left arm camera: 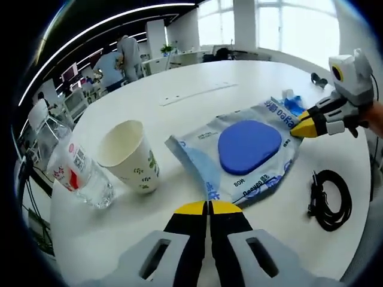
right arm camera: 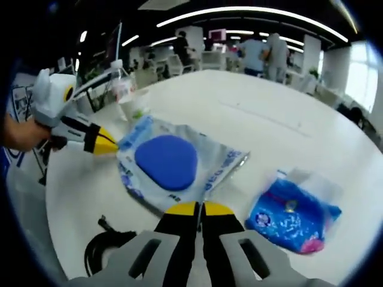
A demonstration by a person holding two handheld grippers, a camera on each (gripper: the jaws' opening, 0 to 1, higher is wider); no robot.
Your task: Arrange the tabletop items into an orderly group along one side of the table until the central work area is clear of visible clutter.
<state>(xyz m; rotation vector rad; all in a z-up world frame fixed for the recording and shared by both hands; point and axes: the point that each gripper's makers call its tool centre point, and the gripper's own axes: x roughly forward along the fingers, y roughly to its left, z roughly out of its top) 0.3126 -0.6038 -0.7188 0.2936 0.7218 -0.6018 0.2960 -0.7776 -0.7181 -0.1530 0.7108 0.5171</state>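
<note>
A paper cup (left arm camera: 130, 156) and a plastic bottle (left arm camera: 75, 170) sit at the left of the left gripper view, a black cable (left arm camera: 329, 199) at lower right. The wipes pack (left arm camera: 239, 156) lies in the middle. Both the left gripper (left arm camera: 208, 207) and right gripper (right arm camera: 198, 208) have jaws together on its edges. A blue packet (right arm camera: 293, 214) lies on the white bench (left arm camera: 197, 84). People stand far back.

A round white tabletop (left arm camera: 239, 78) carries everything. On it lie a clear pouch (left arm camera: 239, 155) with a blue pad inside, a paper cup (left arm camera: 130, 155) on its side, a plastic bottle (left arm camera: 75, 170) just beside the cup, a coiled black cable (left arm camera: 329, 200), and a blue packet (right arm camera: 293, 215) near the pouch.
</note>
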